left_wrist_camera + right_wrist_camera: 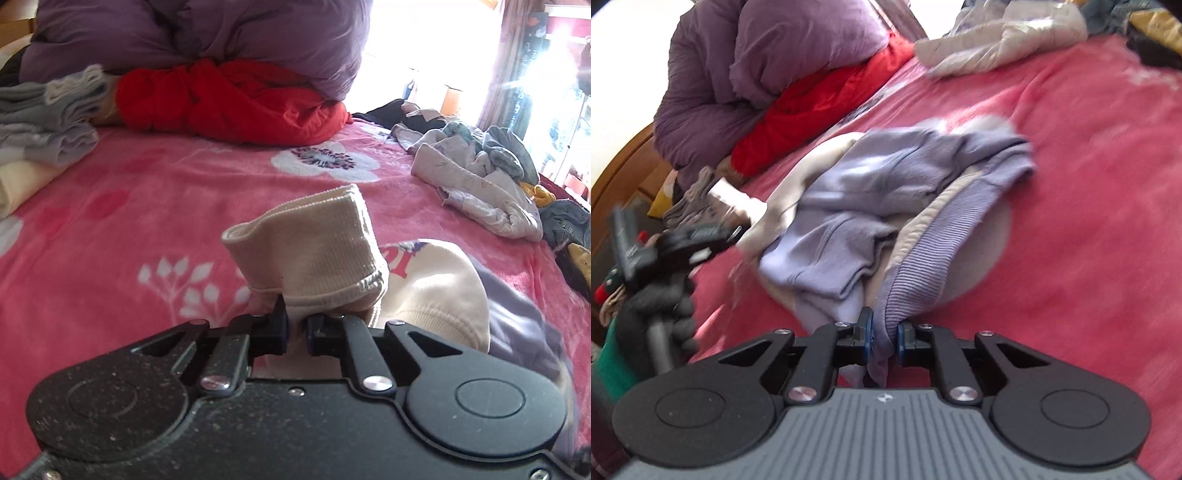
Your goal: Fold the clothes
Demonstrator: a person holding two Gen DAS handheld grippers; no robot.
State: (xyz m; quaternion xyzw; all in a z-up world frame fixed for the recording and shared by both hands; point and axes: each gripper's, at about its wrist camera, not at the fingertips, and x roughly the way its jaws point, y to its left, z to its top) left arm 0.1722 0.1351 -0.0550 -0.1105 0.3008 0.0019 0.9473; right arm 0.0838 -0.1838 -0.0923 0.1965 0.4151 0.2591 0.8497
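1. A red garment (232, 99), a purple duvet (207, 33) and a crumpled clothes heap (480, 184) lay around on the pink bed (110, 221).
2. The left gripper (297, 328) pinched the sweater (886, 192) by its cream cuff (306, 243), which pointed upward.
3. The right gripper (884, 338) pinched the sweater's lilac ribbed hem (942, 236).

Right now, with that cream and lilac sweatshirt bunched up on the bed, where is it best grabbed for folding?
By its ribbed edges, from the near side. The left gripper is shut on the sleeve just below the cream cuff, and the right gripper is shut on the lilac ribbed hem. Those bands are thick, stand proud of the pink blanket, and probably slip less than the loose middle.
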